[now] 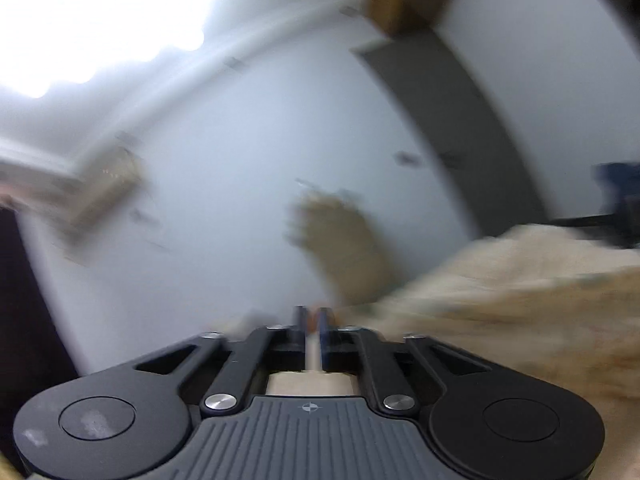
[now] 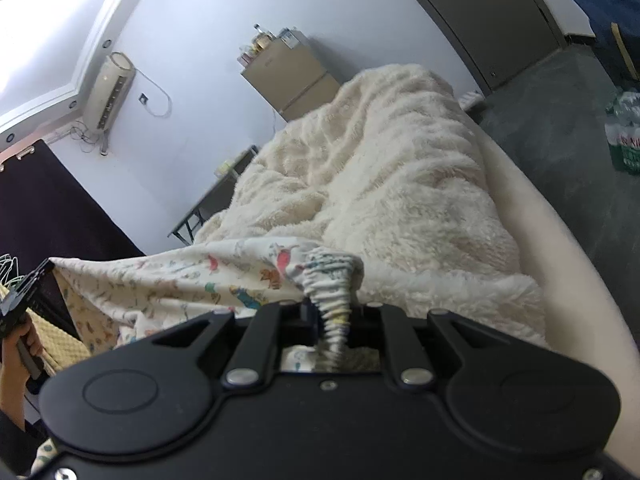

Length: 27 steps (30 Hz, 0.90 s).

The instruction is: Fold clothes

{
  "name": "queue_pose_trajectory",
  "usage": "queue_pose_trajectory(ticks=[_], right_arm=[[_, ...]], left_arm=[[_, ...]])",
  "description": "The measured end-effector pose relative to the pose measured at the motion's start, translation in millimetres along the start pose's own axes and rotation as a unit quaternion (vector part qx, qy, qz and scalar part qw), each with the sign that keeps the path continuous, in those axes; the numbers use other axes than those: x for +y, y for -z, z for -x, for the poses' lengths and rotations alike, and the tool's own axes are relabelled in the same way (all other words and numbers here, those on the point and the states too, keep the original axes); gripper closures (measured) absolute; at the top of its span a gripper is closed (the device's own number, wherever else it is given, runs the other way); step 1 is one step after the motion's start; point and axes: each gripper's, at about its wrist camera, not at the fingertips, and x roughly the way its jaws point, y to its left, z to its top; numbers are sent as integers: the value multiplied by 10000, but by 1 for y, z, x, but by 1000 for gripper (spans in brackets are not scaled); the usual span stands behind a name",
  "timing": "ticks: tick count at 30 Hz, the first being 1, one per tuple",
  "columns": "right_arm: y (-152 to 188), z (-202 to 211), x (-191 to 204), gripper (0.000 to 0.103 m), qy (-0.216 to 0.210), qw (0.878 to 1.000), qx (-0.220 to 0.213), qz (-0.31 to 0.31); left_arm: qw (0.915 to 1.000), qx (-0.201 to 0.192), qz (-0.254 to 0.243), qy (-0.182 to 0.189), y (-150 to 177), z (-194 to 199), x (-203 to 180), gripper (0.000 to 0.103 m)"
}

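R wrist view, L to R: dark curtain (image 2: 52, 208) far left, person's hand (image 2: 22, 344) low at the edge holding the left gripper (image 2: 28, 284), which pinches one end of the printed garment (image 2: 168, 280). White AC unit (image 2: 110, 92) on wall above. Garment stretched taut across to the right gripper (image 2: 330, 320), jaws narrow, clamped on its gathered elastic band. Behind it, fluffy cream blanket (image 2: 380, 168) heaped on bed (image 2: 560, 248); beige fridge (image 2: 292, 76) at wall; water bottle pack (image 2: 624, 140) on floor far right.

L wrist view heavily blurred: left gripper (image 1: 313, 320) jaws near-closed w/ thin cloth strip between, cream cloth (image 1: 520, 280) spreading right. Grey door (image 1: 460, 120) behind.
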Motion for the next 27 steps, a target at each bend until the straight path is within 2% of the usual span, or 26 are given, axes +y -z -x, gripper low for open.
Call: queue_pose_trajectory(ticks=[1, 3, 4, 6, 8, 11, 12, 13, 14, 15, 16, 17, 19, 21, 22, 24, 25, 27], right_arm=[[-1, 2, 1, 94, 73, 9999, -88, 48], [-3, 5, 3, 94, 129, 9997, -206, 94], [-3, 6, 3, 94, 124, 9996, -244, 101], [-5, 8, 5, 94, 123, 9994, -307, 115], [-7, 8, 7, 93, 218, 9993, -248, 149], [-6, 6, 7, 92, 316, 9991, -170, 223], [-5, 6, 7, 92, 330, 9990, -152, 243], [-5, 5, 7, 92, 338, 9990, -136, 251], [-5, 5, 7, 91, 348, 9990, -102, 258], [-5, 4, 7, 91, 349, 9990, -91, 263], [-5, 4, 7, 91, 350, 9990, -79, 267], [-5, 4, 7, 91, 353, 9990, -66, 274], [-4, 3, 8, 91, 368, 9988, -50, 303], [-4, 3, 8, 90, 377, 9987, -46, 326], [-4, 2, 9, 90, 391, 9986, -38, 352], [-3, 1, 10, 90, 418, 9984, -27, 391], [-2, 1, 10, 90, 432, 9982, -23, 406], [-1, 1, 11, 90, 450, 9981, -15, 425]], left_arm=[[9996, -88, 134, -248, -4, 2, 11, 103], [9973, -158, 633, -340, -13, 5, 36, 103], [9964, -97, 815, -211, -15, 4, 45, 103], [9935, 191, 1062, 349, -17, -2, 56, 97], [9872, 616, 1070, 1006, -4, -13, 54, 68], [9775, 1156, 835, 1551, 29, -25, 37, 60], [9695, 1432, 821, 1813, 48, -30, 31, 58], [9563, 1792, 843, 2152, 72, -37, 23, 52], [9429, 2138, 843, 2410, 96, -43, 17, 42], [9298, 2474, 823, 2599, 120, -47, 11, 40], [9151, 2806, 803, 2783, 145, -52, 6, 39], [8987, 3110, 1078, 2898, 168, -54, 5, 39], [8563, 3643, 2108, 2992, 214, -57, 7, 39], [8009, 4121, 3105, 3040, 261, -60, 10, 39], [7684, 4336, 3586, 3047, 284, -61, 11, 39], [6949, 4717, 4506, 3025, 330, -64, 14, 40], [6657, 4753, 4949, 2933, 347, -65, 14, 40], [6246, 4563, 5750, 2664, 367, -66, 11, 40]])
